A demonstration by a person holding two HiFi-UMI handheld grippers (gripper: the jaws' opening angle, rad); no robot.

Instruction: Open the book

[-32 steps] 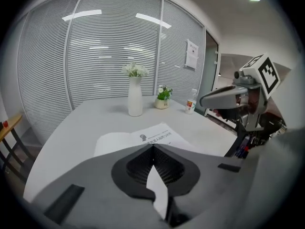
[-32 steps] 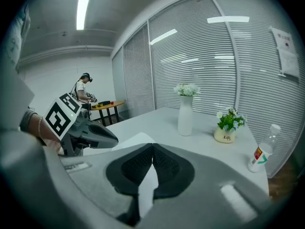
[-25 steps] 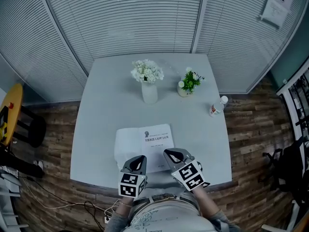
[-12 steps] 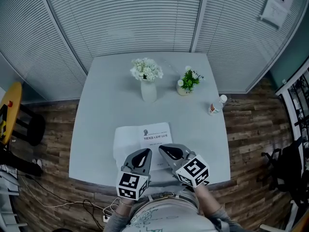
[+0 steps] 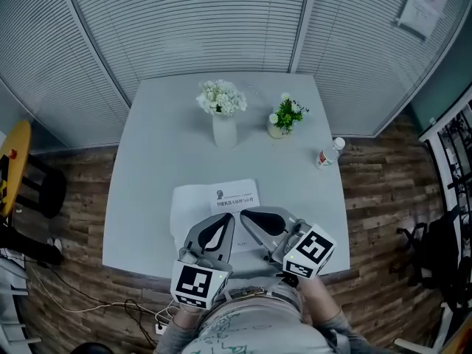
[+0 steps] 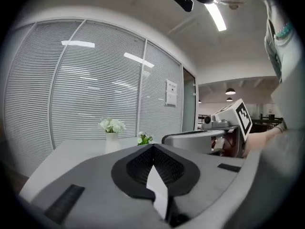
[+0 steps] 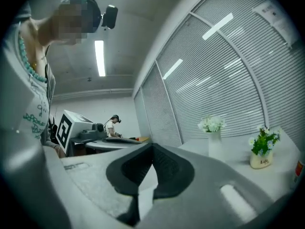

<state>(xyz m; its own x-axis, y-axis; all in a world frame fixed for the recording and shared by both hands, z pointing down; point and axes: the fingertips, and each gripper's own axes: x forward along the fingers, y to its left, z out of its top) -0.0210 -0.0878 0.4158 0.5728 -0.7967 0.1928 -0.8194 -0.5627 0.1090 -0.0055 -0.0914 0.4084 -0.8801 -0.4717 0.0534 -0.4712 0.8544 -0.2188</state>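
Observation:
The book [image 5: 195, 209] lies closed on the grey table [image 5: 147, 168], white cover up, near the front edge. Both grippers hang above its near half, side by side, pointing away from me and roughly level. My left gripper [image 5: 226, 218] is shut with nothing in it; its own view shows the jaws [image 6: 152, 148] meeting at the tips. My right gripper [image 5: 244, 214] is also shut and empty [image 7: 152, 147]. The book does not show in either gripper view. Each gripper view catches the other gripper's marker cube [image 6: 240, 116] [image 7: 64, 128].
A white vase of white flowers [image 5: 223, 113] and a small potted plant [image 5: 284, 116] stand at the table's far middle. A small bottle [image 5: 330, 153] sits by the right edge. Slatted blinds close off the back. A yellow chair [image 5: 11, 168] stands at the left.
Both grippers have risen from just above the book's near edge and levelled out, and look larger in the head view. The book has not moved and stays closed.

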